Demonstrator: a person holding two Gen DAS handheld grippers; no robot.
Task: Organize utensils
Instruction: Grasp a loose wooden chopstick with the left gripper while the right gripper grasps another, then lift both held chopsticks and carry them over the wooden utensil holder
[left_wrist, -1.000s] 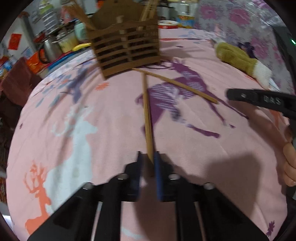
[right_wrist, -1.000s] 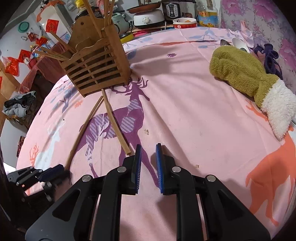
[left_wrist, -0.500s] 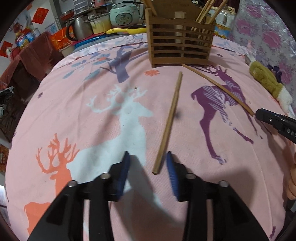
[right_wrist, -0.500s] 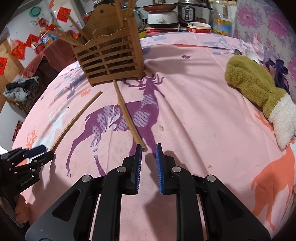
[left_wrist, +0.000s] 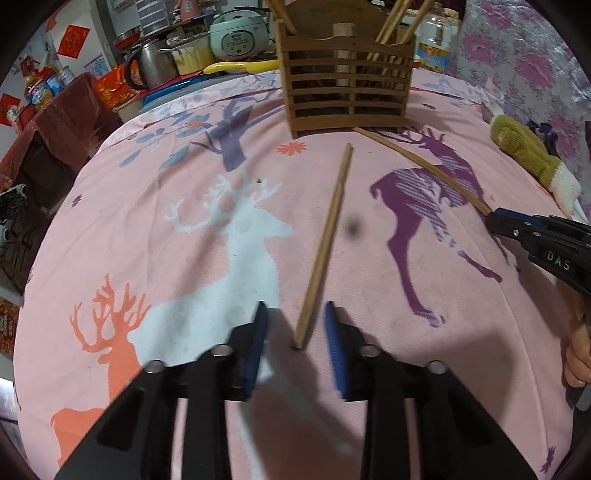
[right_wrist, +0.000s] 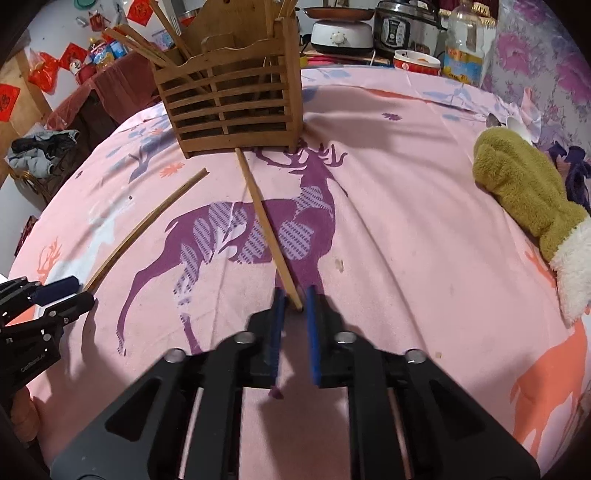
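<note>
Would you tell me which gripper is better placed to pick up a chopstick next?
The right gripper: its open jaws sit close around the near end of its chopstick. The left gripper also straddles its chopstick, but with wider gaps.

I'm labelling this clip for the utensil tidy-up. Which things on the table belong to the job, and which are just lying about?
Part of the job:
- chopstick between the left gripper pads
- second chopstick, its end between the right gripper pads
- wooden holder with chopsticks already standing in it

Just lying about:
- green mitten
- rice cooker
- kettle
- bottle
</note>
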